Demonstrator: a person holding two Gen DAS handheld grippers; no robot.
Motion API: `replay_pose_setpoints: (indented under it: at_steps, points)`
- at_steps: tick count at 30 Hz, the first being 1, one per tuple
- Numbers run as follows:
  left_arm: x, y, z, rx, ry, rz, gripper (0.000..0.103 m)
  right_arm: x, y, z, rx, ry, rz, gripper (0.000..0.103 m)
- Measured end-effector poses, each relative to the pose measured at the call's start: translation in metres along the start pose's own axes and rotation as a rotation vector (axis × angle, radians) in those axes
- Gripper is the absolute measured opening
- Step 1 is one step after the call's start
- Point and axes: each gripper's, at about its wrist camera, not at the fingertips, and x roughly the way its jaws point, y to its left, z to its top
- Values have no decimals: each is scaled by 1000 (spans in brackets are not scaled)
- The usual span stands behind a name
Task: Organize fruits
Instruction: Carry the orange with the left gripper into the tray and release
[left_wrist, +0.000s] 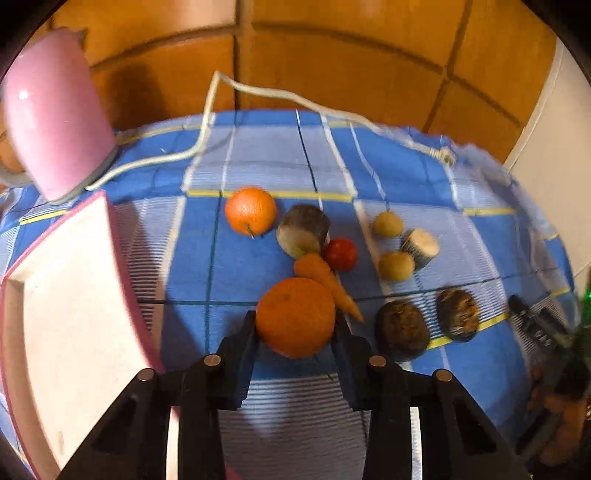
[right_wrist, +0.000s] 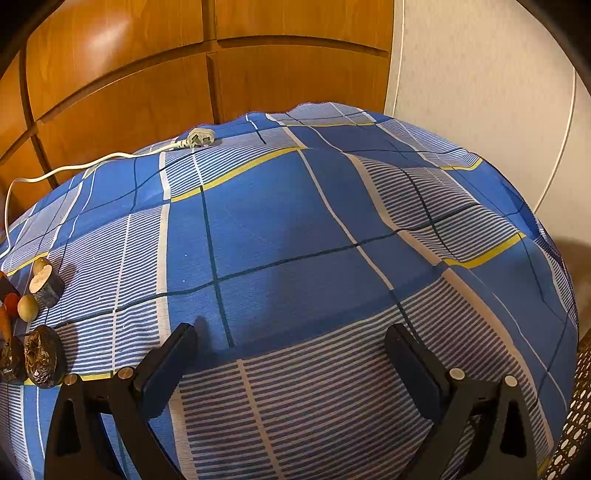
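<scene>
A large orange sits on the blue checked cloth, and my left gripper is shut on it, one black pad against each side. A second orange lies farther back. A carrot touches the held orange, with a red tomato just behind it. In the right wrist view my right gripper stands open over bare cloth with nothing between its fingers.
A white tray with a pink rim stands close on the left. A pink kettle and its white cable lie at the back. Two yellowish round pieces, cut dark-skinned chunks and two brown lumps lie to the right.
</scene>
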Motion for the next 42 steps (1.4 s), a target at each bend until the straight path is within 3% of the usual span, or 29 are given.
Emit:
replay_pose_setpoints:
  at_steps: [4, 8, 14, 18, 24, 27, 28, 34, 42]
  points:
    - [-36, 23, -2, -119, -83, -22, 38, 0, 0, 0, -1, 0, -2, 103]
    - [-63, 63, -9, -248, -133, 58, 39, 0, 0, 0, -1, 0, -1, 103]
    - [-60, 124, -29, -415, -80, 170, 39, 0, 0, 0, -1, 1, -1, 103]
    - [-48, 148, -36, -421, -50, 252, 39, 0, 0, 0, -1, 1, -1, 103]
    - [-38, 172, -41, -469, -25, 304, 41, 0, 1, 0, -1, 2, 0, 103]
    - [-46, 176, -47, -488, -49, 295, 55, 0, 0, 0, -2, 2, 0, 103]
    - [-50, 175, -48, -483, -61, 298, 59, 0, 0, 0, -2, 2, 0, 103]
    - [-80, 158, -61, -455, -132, 304, 59, 0, 0, 0, -2, 2, 1, 103]
    - [-114, 126, -106, -414, -212, 321, 62, -1, 0, 0, -2, 4, 3, 103]
